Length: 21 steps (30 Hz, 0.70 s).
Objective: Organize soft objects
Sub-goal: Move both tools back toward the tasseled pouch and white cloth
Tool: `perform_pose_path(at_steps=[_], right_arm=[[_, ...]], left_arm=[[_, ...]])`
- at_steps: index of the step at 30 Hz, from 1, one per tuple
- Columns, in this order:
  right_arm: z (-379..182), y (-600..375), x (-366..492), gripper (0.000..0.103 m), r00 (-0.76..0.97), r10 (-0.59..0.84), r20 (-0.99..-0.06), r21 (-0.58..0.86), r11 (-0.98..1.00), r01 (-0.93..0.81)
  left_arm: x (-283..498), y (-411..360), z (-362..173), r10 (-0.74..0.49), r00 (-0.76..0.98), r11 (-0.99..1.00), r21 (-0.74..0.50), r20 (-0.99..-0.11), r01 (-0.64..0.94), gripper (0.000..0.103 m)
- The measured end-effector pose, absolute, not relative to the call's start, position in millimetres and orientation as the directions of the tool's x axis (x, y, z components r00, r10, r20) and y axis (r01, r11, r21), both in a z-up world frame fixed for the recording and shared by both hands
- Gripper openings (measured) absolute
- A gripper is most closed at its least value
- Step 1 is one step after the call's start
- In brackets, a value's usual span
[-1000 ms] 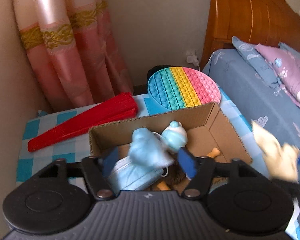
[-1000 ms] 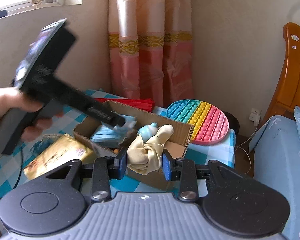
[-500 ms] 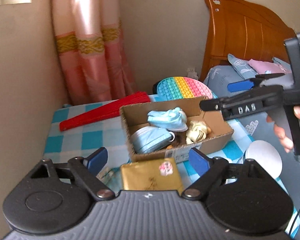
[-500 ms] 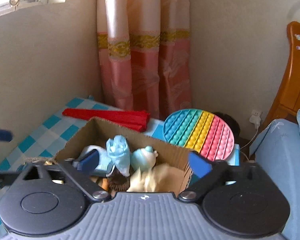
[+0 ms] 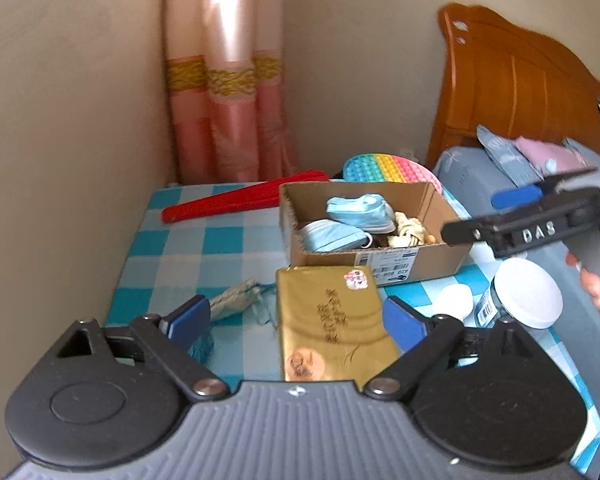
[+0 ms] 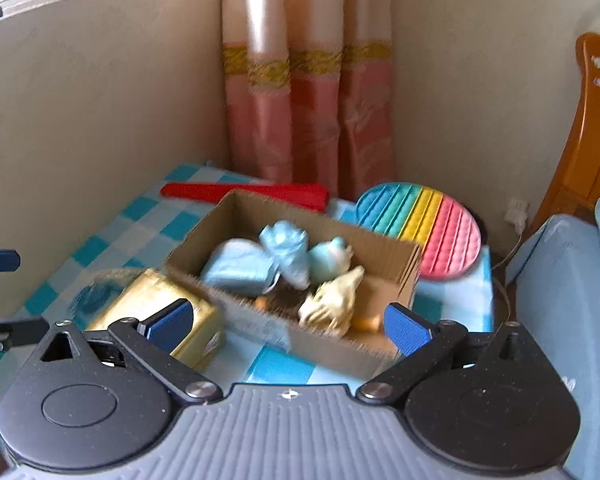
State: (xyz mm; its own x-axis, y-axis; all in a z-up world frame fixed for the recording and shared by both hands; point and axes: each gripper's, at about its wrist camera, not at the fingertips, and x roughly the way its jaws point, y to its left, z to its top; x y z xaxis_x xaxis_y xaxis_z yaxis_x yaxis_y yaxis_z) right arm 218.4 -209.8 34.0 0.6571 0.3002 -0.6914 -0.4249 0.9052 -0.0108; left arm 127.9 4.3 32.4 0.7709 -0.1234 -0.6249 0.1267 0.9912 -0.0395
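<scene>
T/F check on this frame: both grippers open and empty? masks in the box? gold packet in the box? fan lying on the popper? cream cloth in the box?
1. Both grippers are open and empty. True: the left gripper and right gripper have just been opening, with nothing between the jaws.
2. Blue masks lie in the cardboard box. True.
3. The gold packet is inside the box. False: it lies on the checked cloth, in front of the box.
4. The red fan lies on the rainbow popper. False: it lies on the cloth left of the box; the popper is behind the box.
5. A cream cloth is in the box. True.
</scene>
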Motion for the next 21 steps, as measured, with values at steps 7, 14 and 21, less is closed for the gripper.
perform_pose_path(at_steps=[7,14,21], right_arm=[[30.4,-198.9,214.5,0.103,0.592,0.301,-0.748,0.025,0.903,-0.428],[7.1,-192.8,228.4,0.103,0.457,0.263,-0.850,0.062,0.910,-0.410],[-12.9,-190.6,240.8,0.103,0.380,0.210,-0.901,0.049,0.918,-0.393]], left_arm=[[104.1,10.8,23.3,-0.033,0.783,0.999,0.012,-0.621,0.051,0.093],[94.6,18.5,17.0,-0.014,0.786,0.999,0.016,-0.617,0.030,0.094],[96.0,25.8,12.5,-0.014,0.780,1.000,0.003,-0.626,0.020,0.094]])
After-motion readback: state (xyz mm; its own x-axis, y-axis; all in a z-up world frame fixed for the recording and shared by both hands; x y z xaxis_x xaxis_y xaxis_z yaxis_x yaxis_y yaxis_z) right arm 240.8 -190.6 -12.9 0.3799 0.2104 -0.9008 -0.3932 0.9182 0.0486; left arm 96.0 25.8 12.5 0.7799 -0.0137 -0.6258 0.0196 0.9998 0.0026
